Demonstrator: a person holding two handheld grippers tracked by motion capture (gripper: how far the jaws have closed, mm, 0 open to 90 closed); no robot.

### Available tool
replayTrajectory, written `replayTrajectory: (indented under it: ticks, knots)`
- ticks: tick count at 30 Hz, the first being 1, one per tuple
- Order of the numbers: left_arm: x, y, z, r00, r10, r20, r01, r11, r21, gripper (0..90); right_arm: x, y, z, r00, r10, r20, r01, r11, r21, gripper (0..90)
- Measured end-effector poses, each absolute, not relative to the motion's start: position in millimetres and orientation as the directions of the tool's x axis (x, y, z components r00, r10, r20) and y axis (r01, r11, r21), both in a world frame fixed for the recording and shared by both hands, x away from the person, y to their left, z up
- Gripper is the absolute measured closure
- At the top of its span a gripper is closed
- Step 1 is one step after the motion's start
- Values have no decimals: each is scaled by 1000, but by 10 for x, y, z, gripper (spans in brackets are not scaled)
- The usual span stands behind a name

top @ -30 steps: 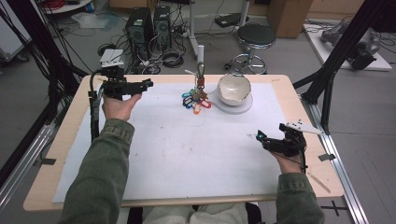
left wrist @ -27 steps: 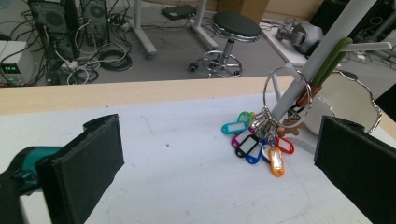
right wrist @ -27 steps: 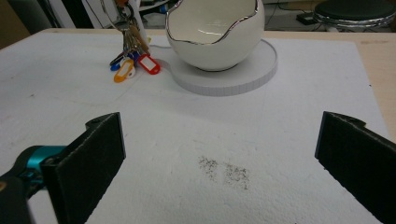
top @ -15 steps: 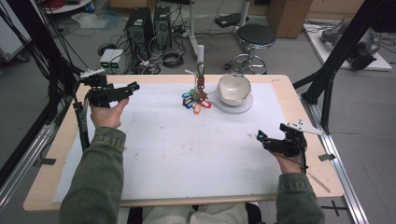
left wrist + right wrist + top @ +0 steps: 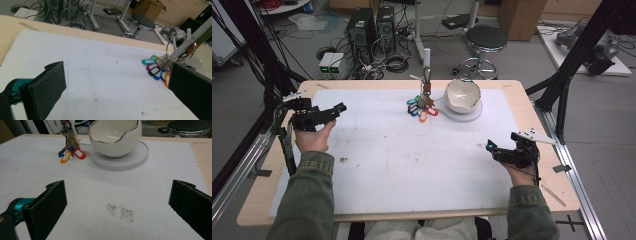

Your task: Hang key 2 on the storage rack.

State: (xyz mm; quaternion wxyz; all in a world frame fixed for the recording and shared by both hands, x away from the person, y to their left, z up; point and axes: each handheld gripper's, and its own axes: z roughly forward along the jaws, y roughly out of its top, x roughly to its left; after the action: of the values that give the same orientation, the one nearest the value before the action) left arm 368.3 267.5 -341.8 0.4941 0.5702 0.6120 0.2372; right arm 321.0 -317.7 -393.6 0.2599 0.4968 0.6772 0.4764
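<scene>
We are holding the left gripper (image 5: 337, 108) and right gripper (image 5: 492, 148) with jaws wide and empty, well apart from the bunched plastic-tagged keys (image 5: 422, 106) lying beside the glossy scalloped bowl (image 5: 462, 95) at the bench's far edge.

One overhead camera, two low ones

High view looks forward and down on the counter (image 5: 377, 165); both gripper views skim it closely, sharing the keys (image 5: 157, 68).

Multicoloured key tags (image 5: 422, 108), white silver-rimmed bowl (image 5: 462, 95), white round base (image 5: 130, 160), black tool pads (image 5: 47, 207)
</scene>
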Motion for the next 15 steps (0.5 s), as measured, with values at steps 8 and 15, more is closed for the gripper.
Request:
replayTrajectory:
  ticks: [8, 15]
  knots:
    - [3505, 2790, -3490, 110, 936, -336, 442, 257, 860, 17, 3211, -3199, -3937, -367, 922, 123, 425, 49, 904, 7]
    - [3376, 2878, -3571, 81, 935, -345, 431, 280, 858, 17, 3217, -3211, -3939, -360, 924, 126, 427, 43, 903, 7]
